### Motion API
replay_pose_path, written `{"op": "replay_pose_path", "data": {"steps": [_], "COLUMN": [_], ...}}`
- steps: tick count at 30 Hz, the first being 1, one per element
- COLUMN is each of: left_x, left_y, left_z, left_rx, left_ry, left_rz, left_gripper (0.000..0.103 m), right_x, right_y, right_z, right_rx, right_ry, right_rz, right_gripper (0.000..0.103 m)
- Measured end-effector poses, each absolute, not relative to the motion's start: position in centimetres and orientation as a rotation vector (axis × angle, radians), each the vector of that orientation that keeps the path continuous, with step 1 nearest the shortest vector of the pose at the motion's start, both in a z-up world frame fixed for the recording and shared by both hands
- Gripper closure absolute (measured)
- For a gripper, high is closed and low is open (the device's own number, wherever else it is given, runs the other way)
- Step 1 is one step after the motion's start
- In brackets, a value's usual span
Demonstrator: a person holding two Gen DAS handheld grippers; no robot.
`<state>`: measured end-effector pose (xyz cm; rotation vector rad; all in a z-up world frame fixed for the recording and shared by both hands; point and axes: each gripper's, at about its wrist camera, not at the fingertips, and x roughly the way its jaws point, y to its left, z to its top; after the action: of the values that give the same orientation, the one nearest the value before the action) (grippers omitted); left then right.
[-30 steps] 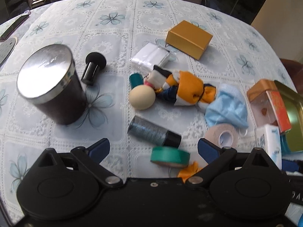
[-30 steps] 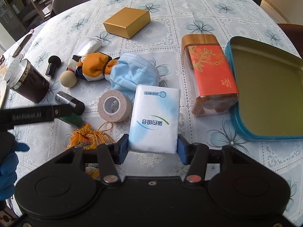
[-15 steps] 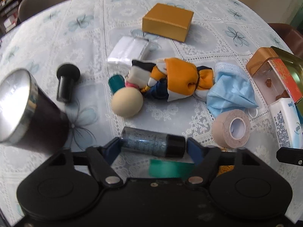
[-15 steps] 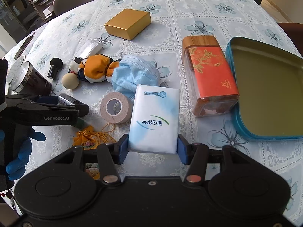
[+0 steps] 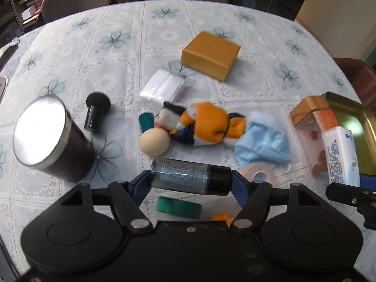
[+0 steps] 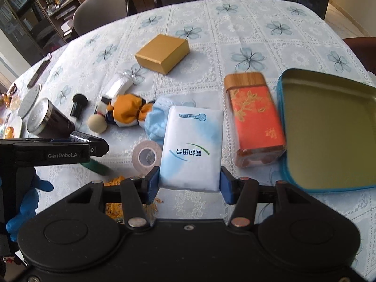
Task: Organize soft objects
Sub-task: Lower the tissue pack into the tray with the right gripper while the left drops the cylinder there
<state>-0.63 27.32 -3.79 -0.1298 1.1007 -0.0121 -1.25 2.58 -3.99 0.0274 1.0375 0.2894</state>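
My left gripper point(image 5: 190, 181) is shut on a small grey bottle with a black cap point(image 5: 188, 178), held crosswise just above the tablecloth. My right gripper point(image 6: 189, 184) is shut on a white and blue tissue pack point(image 6: 192, 148), lifted off the table. Beyond them lie an orange stuffed doll point(image 5: 202, 127) point(image 6: 127, 114) and a crumpled blue face mask point(image 5: 260, 145) point(image 6: 155, 122), touching each other. A white soft packet point(image 5: 162, 87) lies behind the doll. A yellow tasselled pouch point(image 6: 115, 181) is partly hidden under the grippers.
An open blue tin point(image 6: 329, 129) sits at the right, beside a red jar with a wooden lid point(image 6: 253, 122). A gold box point(image 5: 210, 54), a dark canister point(image 5: 47, 138), a black stopper point(image 5: 96, 108), beige tape point(image 6: 146, 157) and green tape point(image 5: 178, 208) are scattered around. A blue-gloved hand point(image 6: 25, 202) holds the left gripper.
My left gripper, open a second ago, has closed on the bottle and raised it off the cloth. My right gripper has risen a little with the tissue pack.
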Motion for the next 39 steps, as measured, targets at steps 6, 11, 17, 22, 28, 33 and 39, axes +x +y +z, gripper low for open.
{"op": "replay_pose_path", "data": {"steps": [6,11,17,22,28,33,39], "left_x": [-0.2,1.1,3.2,5.3,7.2,7.9,8.6], "left_y": [21.9,15.4,6.5,0.3,-3.5,-4.9,-4.5], "left_z": [-0.5,1.3,1.7,0.5,-0.3,-0.2,-0.9], "left_rx": [-0.076,-0.072,-0.030,-0.035,-0.038,-0.012,-0.041], "left_ry": [1.068,1.046,1.047,1.098,1.111,1.084,1.112], "left_rz": [-0.035,-0.125,-0.203,-0.238,-0.209,-0.169,-0.120], "left_gripper": [0.034,0.034,0.034,0.034,0.033,0.009,0.005], "right_x": [-0.3,0.7,1.7,2.4,3.4,4.4,5.5], "right_y": [-1.5,-6.9,-13.1,-17.1,-20.0,-21.7,-22.9], "right_z": [-2.1,-1.6,-1.4,-1.9,-2.2,-2.4,-3.5], "right_rx": [0.063,0.099,0.095,0.097,0.071,0.095,0.144], "right_ry": [1.011,0.999,0.988,1.006,0.997,1.009,1.082], "right_rz": [0.220,0.131,0.026,0.005,0.021,0.034,0.045], "right_gripper": [0.051,0.051,0.051,0.051,0.051,0.046,0.042]}}
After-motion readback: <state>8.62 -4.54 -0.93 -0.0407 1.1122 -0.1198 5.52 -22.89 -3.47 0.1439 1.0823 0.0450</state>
